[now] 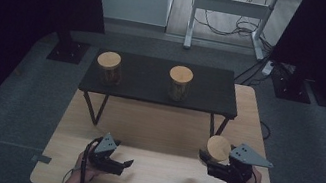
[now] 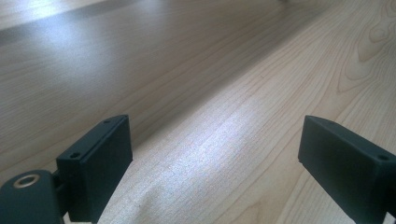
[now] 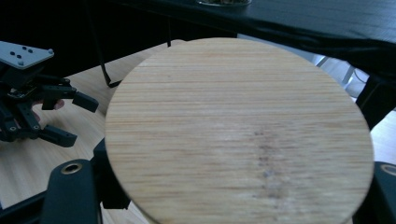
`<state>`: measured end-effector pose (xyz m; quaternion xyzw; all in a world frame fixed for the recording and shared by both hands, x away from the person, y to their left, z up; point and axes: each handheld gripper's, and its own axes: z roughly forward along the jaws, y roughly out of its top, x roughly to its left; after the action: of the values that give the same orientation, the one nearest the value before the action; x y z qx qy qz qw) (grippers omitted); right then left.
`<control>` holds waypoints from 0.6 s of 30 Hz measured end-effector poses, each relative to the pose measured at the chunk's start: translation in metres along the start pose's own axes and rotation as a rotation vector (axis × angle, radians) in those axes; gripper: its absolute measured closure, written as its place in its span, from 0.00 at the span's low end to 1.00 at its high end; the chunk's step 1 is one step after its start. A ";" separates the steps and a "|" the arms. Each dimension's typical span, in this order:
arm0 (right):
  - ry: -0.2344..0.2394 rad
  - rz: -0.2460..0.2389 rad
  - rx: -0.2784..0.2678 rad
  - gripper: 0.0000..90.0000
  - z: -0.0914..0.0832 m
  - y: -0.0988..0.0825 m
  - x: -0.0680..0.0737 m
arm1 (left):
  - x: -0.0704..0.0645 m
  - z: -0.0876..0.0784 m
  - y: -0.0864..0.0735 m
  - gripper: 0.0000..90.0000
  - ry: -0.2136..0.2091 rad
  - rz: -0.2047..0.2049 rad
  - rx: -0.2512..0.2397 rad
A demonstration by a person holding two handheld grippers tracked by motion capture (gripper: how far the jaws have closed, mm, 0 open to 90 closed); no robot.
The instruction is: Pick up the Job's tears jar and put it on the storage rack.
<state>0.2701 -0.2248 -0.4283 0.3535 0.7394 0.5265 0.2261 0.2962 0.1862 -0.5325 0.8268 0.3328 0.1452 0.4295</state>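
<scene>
right gripper (image 1: 212, 162) near worktop (image 1: 164, 132) front right corner, fingers clenched on round wooden lid (image 1: 218, 149) (held above surface). left gripper (image 1: 123, 165) near front left edge, fingers released, nothing between.

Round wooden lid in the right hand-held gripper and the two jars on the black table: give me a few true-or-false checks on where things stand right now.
1. The right hand-held gripper is shut on the round wooden lid. True.
2. The left hand-held gripper holds a jar. False: its jaws stand open over the bare light wooden tabletop, with nothing between them.
3. Two glass jars, the left jar and the right jar, stand on the low black table. True.
4. Both jars are open. False: each has a wooden lid on top.
5. The black table stands on the floor beside the wooden tabletop. False: its legs rest on the wooden tabletop.
</scene>
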 end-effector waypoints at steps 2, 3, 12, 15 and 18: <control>-0.003 -0.002 -0.002 0.27 0.000 0.002 -0.001 | 0.000 0.000 0.000 0.11 0.001 -0.001 0.000; -0.004 -0.003 -0.003 0.27 0.000 0.003 -0.001 | 0.000 0.000 0.000 0.11 0.004 0.000 -0.001; -0.006 -0.021 -0.004 0.27 0.001 0.012 -0.001 | -0.001 -0.002 0.001 0.11 0.008 0.005 -0.007; -0.006 -0.032 -0.002 0.27 0.003 0.016 -0.001 | -0.001 -0.002 0.001 0.11 0.008 0.003 -0.009; -0.005 -0.033 0.001 0.27 0.004 0.020 -0.002 | 0.000 -0.003 0.001 0.11 0.009 0.004 -0.008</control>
<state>0.2798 -0.2195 -0.4113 0.3424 0.7450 0.5215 0.2363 0.2949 0.1877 -0.5303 0.8250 0.3326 0.1512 0.4312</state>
